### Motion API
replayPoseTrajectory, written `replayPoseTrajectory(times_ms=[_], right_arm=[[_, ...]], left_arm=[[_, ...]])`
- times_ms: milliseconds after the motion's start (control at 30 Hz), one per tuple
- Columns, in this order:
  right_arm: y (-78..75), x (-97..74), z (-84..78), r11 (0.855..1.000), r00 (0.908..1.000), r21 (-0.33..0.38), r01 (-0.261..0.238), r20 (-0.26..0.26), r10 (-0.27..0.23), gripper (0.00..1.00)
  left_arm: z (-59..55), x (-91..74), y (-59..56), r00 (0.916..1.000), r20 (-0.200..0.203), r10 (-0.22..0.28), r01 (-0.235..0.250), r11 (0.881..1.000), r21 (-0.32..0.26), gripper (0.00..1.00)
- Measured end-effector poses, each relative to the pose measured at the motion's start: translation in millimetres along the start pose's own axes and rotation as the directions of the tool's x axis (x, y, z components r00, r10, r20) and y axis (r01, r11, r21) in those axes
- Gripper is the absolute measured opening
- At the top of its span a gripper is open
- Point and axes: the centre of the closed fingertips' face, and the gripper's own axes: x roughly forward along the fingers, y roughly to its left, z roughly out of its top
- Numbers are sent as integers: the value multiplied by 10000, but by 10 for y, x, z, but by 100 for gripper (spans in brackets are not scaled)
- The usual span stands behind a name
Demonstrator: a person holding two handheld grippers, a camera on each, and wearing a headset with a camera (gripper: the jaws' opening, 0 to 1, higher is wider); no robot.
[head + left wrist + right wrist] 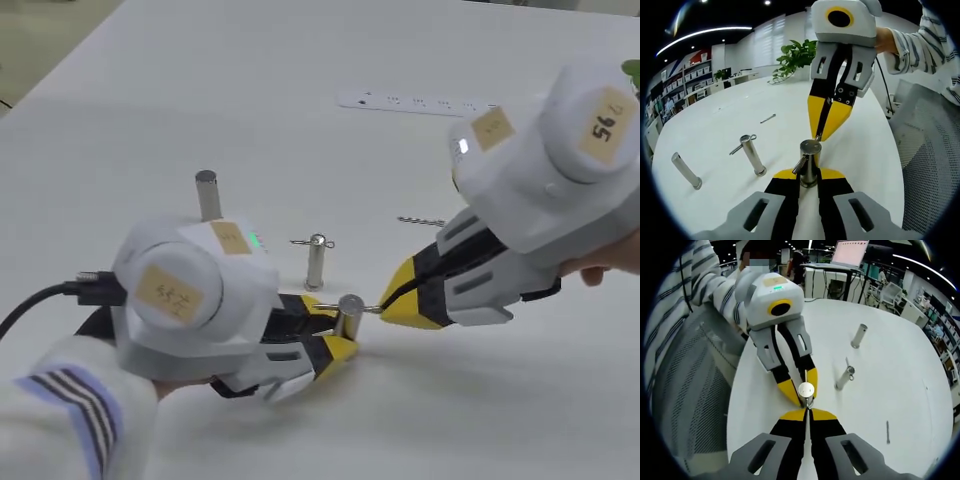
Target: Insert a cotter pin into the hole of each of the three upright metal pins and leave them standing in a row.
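Note:
My left gripper (335, 328) (809, 176) is shut on the base of an upright metal pin (350, 312) (810, 159) on the white table (300, 80). My right gripper (388, 305) (807, 413) meets it from the right, shut on a thin cotter pin (368, 308) that passes through the pin's hole; its end pokes out at the far side (799, 165). A second metal pin (317, 262) (753, 156) stands just behind with a cotter pin (312, 242) through its top. A third metal pin (207, 193) (685, 170) stands farther left, bare.
One loose cotter pin (420, 221) (887, 431) lies on the table behind the right gripper. A white power strip (415, 102) lies near the far edge. A potted plant (795, 56) and a mesh chair (925, 150) stand beyond the table.

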Motion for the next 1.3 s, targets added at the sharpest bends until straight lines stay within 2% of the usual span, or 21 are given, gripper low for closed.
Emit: replayPoseTrajectory(times_ms=[433, 567, 633, 767, 867, 1067, 1200, 1267, 1300], right_arm=[[22, 28, -1, 9999, 9999, -127, -73, -79, 72, 5], [22, 34, 1, 10000, 10000, -86, -15, -36, 14, 10], [12, 38, -11, 10000, 10000, -13, 16, -43, -16, 13], [11, 51, -1, 9999, 9999, 157, 30, 99, -31, 16], [9, 65, 10, 9996, 9997, 288, 80, 230, -87, 18], [22, 118, -1, 9990, 9994, 437, 120, 310, -134, 21], [34, 150, 28, 9984, 9989, 566, 68, 460, -95, 22], [39, 165, 42, 9982, 9986, 596, 33, 522, -65, 22], [41, 175, 49, 9981, 9985, 616, 10, 549, -43, 23]], left_arm=[[1, -3, -6, 9998, 180, 18, -14, 9998, -214, 12], [8, -12, -8, 9997, 223, 50, -44, 9996, -280, 12], [37, -41, 9, 9992, 386, 106, -99, 9998, -196, 15], [68, -105, 63, 9984, 539, 151, -139, 9997, -215, 28], [72, -164, 33, 9980, 621, -132, 156, 9991, -382, 33], [39, -255, -15, 9975, 608, -350, 390, 9971, -655, 54], [0, -296, -53, 9980, 460, -444, 471, 9972, -587, 68], [-55, -303, -61, 9988, 241, -437, 450, 9974, -559, 79], [-107, -312, -60, 9991, 21, -432, 432, 9987, -253, 83]])
